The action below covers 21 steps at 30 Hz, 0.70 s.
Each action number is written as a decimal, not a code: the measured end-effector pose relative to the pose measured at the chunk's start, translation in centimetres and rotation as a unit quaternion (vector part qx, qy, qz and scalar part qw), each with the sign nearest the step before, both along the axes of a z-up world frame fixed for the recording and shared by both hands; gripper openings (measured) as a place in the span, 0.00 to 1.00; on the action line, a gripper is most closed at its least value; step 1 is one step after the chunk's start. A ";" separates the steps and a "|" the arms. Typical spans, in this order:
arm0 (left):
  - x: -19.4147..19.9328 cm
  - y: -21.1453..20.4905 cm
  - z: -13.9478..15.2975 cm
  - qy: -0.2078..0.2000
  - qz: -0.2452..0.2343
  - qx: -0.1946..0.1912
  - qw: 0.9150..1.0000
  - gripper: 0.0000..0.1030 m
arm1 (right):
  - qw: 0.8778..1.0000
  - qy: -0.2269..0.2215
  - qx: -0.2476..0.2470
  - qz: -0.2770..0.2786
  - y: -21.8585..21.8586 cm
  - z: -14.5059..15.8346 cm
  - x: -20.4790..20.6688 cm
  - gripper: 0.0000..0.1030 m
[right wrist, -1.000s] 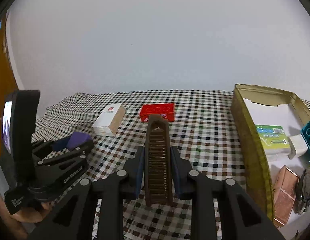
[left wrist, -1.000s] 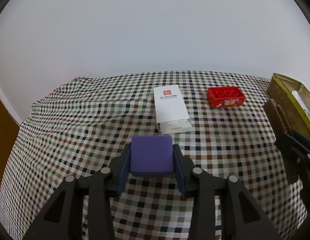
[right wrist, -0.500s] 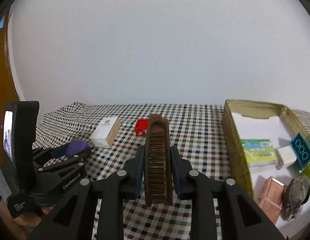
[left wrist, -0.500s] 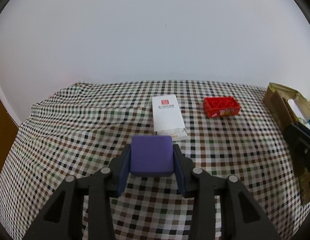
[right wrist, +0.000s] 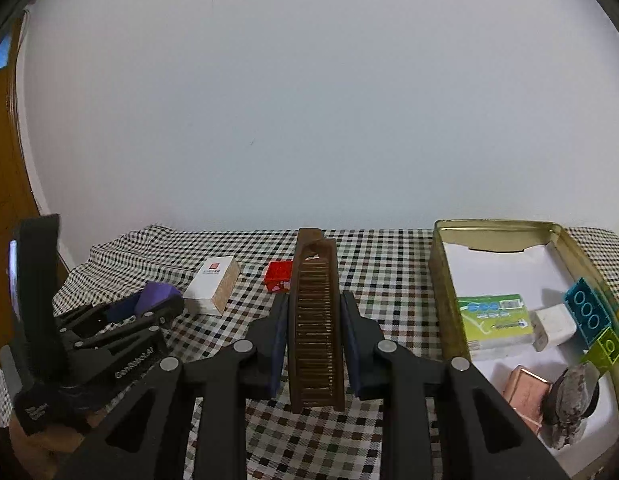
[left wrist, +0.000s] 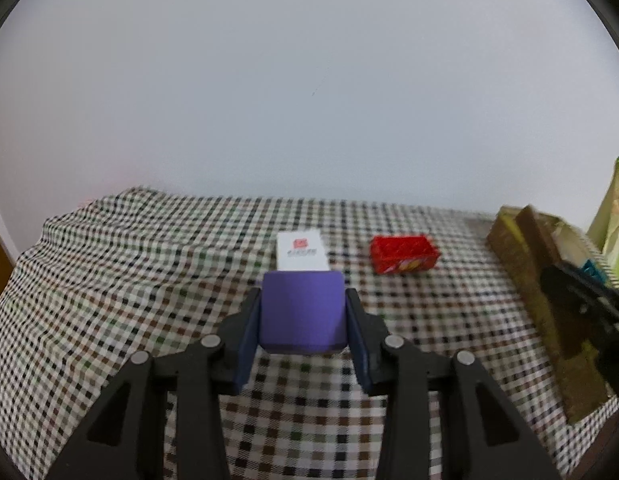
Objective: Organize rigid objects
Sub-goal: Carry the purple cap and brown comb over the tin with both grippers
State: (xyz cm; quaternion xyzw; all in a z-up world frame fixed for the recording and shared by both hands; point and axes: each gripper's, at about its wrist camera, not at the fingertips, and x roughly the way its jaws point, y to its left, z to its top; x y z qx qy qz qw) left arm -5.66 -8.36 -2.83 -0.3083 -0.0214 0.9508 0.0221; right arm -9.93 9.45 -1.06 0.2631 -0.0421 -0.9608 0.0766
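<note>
Checkered-cloth counter below blank white wall, left gripper fingers clamping purple block, right gripper fingers clamping brown comb, tin cut off lower right.

Both handheld tools are matt black plastic: the left gripper and the right gripper each have two angled fingers with triangular cut-outs, round silver screws at the joints and dark blue pads. Seen from the right camera, the left one carries white lettering on its side and a tall black block with a small lit screen.
</note>
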 end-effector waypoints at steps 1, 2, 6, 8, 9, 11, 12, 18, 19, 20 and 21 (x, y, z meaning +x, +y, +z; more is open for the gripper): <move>0.2 0.2 0.3 0.009 -0.006 0.003 1.000 0.38 | 1.000 0.001 0.001 0.000 0.0 0.0 0.0 0.27; 0.5 0.2 0.6 0.014 -0.010 0.006 1.000 0.38 | 1.000 0.002 0.002 0.000 0.0 0.1 0.0 0.27; 0.9 0.3 1.2 0.030 -0.031 0.028 0.999 0.38 | 1.000 0.010 0.004 -0.001 0.1 0.4 0.3 0.27; 1.1 0.4 1.4 0.033 -0.036 0.039 0.998 0.38 | 1.000 0.016 0.004 -0.003 0.2 0.7 0.5 0.27; 1.1 0.3 1.4 0.034 -0.039 0.046 0.998 0.38 | 1.000 0.019 0.003 -0.004 0.3 0.9 0.6 0.27; 1.1 0.3 1.3 0.035 -0.041 0.058 0.997 0.38 | 1.000 0.021 0.001 -0.004 0.4 1.1 0.8 0.27; 1.1 0.3 1.3 0.036 -0.041 0.061 0.997 0.38 | 1.000 0.020 0.002 -0.003 0.4 1.2 0.9 0.27; 1.1 1.1 1.0 0.033 -0.029 0.054 0.998 0.38 | 0.999 0.024 0.020 -0.006 0.7 1.3 1.0 0.27; 1.0 1.4 0.9 0.032 -0.029 0.052 0.998 0.38 | 0.999 0.023 0.023 -0.007 0.8 1.2 1.0 0.27; 1.1 1.8 0.9 0.033 -0.030 0.047 0.998 0.38 | 0.999 0.022 0.024 -0.007 1.0 1.1 0.9 0.27; 1.2 2.0 0.9 0.034 -0.031 0.043 0.998 0.38 | 0.999 0.021 0.023 -0.018 1.1 1.1 0.9 0.27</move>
